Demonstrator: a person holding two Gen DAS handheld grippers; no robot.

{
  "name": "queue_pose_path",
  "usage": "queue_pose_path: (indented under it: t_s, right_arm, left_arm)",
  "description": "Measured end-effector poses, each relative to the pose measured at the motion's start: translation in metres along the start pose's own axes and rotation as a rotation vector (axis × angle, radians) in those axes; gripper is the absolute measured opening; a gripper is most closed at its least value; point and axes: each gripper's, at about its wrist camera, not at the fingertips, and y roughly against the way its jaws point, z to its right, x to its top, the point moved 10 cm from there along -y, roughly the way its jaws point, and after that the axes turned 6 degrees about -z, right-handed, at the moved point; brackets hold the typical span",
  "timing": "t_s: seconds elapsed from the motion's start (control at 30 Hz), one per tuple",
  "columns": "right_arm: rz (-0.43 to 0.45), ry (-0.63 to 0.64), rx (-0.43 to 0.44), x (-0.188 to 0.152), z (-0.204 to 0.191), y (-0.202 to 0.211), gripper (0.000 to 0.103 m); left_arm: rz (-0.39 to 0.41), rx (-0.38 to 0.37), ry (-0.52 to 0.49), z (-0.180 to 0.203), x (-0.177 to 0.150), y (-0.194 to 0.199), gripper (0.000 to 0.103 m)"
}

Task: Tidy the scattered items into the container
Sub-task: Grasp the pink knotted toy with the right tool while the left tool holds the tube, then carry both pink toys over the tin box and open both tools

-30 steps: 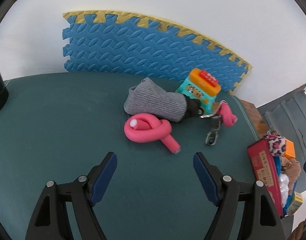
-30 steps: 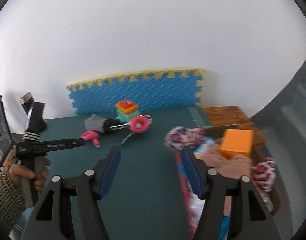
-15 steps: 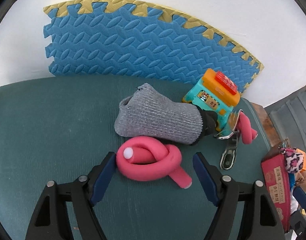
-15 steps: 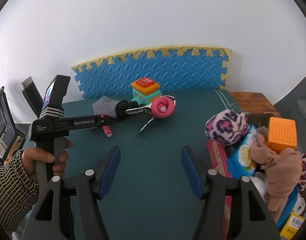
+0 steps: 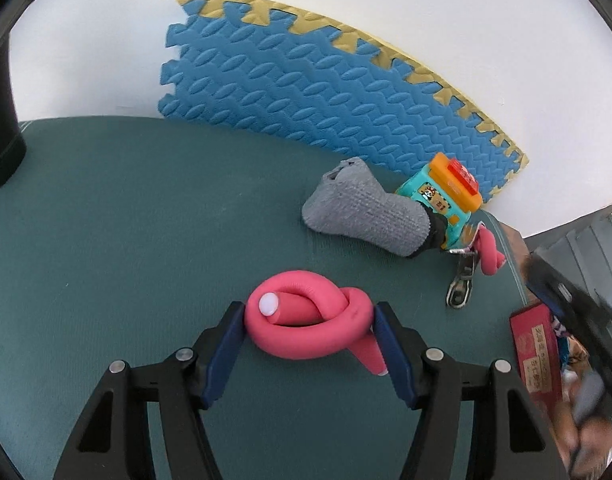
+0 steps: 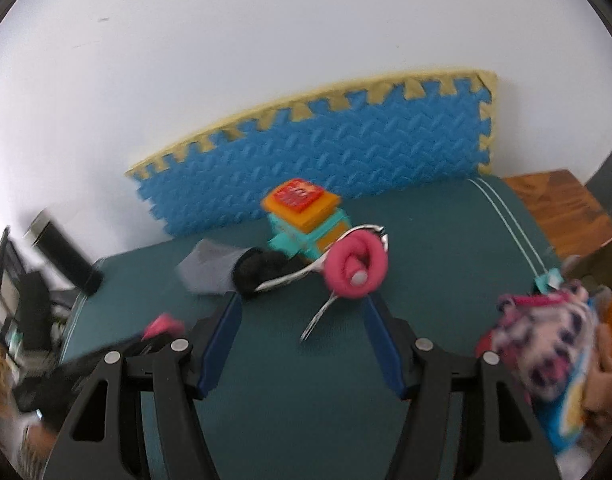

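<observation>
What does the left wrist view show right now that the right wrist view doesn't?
Only the left wrist view: the left gripper with its pads against the knotted pink foam roller, and a red box at the right edge.
Only the right wrist view: the right gripper open over bare mat, and a leopard-print item on the container pile.
Both: the teal and orange toy, grey sock, second pink roller, blue foam mat.

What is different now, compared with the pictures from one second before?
The left claw came forward and closed on the knotted pink foam tube; its pads now touch both sides. The right claw, empty and open, left the full box and swung toward the second pink tube. The grey sock and toy truck stayed put.
</observation>
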Motion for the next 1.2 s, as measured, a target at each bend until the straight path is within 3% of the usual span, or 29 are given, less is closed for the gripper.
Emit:
queue_pose_path:
  t_s: [0.17, 0.3, 0.5, 0.87, 1.07, 1.2]
  right_arm:
    - [-0.036, -0.068, -0.053, 0.016, 0.019, -0.029, 0.065]
    - [-0.084, -0.110, -0.074, 0.013, 0.031, -0.043, 0.047]
    - [-0.071, -0.095, -0.054, 0.000, 0.025, -0.028, 0.044]
    - [0.024, -0.073, 0.033, -0.037, 0.008, 0.064, 0.044]
    - [0.149, -0.133, -0.023, -0.037, 0.046, 0.136, 0.044]
    - [0.209, -0.171, -0.111, -0.049, 0.087, 0.176, 0.044]
  left_arm:
    - [0.005, -0.022, 0.002, 0.000, -0.004, 0.005, 0.066]
    - [0.003, -0.026, 0.005, 0.000, -0.006, 0.006, 0.066]
    - [0.001, -0.027, 0.008, 0.003, -0.010, 0.010, 0.066]
    - [0.017, -0.046, -0.022, 0.029, -0.029, 0.034, 0.066]
    - [0.010, -0.070, -0.079, 0.062, -0.050, 0.041, 0.066]
    - [0.005, -0.085, -0.120, 0.087, -0.061, 0.042, 0.066]
